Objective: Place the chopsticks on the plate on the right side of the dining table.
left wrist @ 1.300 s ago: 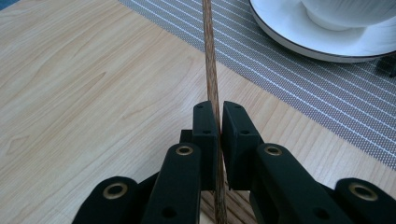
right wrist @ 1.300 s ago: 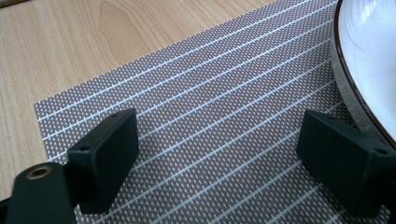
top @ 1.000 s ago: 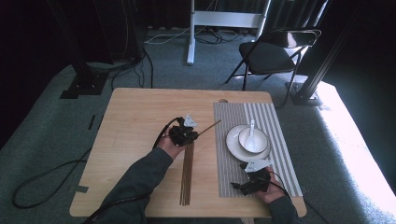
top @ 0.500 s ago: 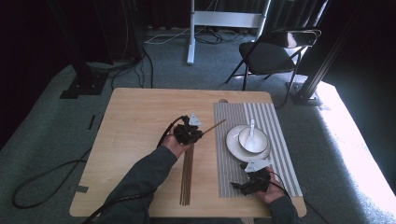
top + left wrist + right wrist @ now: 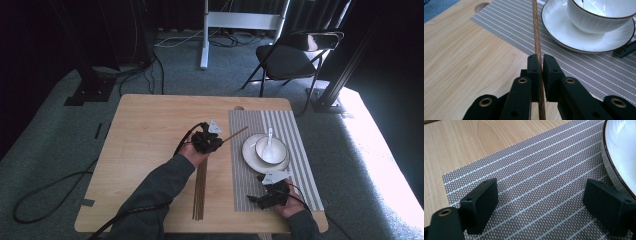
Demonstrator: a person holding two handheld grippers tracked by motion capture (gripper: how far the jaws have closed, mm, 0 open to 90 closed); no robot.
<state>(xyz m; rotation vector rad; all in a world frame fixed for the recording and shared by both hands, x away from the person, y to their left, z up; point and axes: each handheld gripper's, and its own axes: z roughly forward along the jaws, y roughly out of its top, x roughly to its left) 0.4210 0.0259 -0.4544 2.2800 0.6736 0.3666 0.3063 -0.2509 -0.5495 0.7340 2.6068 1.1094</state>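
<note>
Wooden chopstick (image 5: 537, 32) is clamped between the closed jaws of the left hand-held gripper (image 5: 541, 65), so that one's shut tight on the stick. Seen from the left gripper view, the stick runs straight out ahead of the jaws and over the edge of the grey striped placemat (image 5: 506, 27), with its tail end sticking back under the gripper body. Just off to the right of the stick, a white saucer (image 5: 574, 37) is sat on the mat with a white bowl (image 5: 599, 17) on it.

From the high view, the left hand-held gripper (image 5: 214, 141) is held over the bench (image 5: 150, 130) right at the mat's left edge, and the gripped chopstick (image 5: 235, 134) is pointed away from it, up and toward the mat (image 5: 300, 185). A bundle of more chopsticks (image 5: 200, 192) is laid on the bench behind that gripper, close to the person's sleeve (image 5: 155, 195). A white spoon (image 5: 270, 142) can be made out in the bowl (image 5: 271, 150).

Right hand-held gripper (image 5: 541, 205) is spread wide with nothing between its jaws, parked low over the placemat (image 5: 529, 165). The saucer rim (image 5: 609, 160) is just beside its right-hand jaw. In the high view that gripper (image 5: 265, 199) is found near the mat's front edge, just on the near side of the saucer (image 5: 252, 157).
</note>
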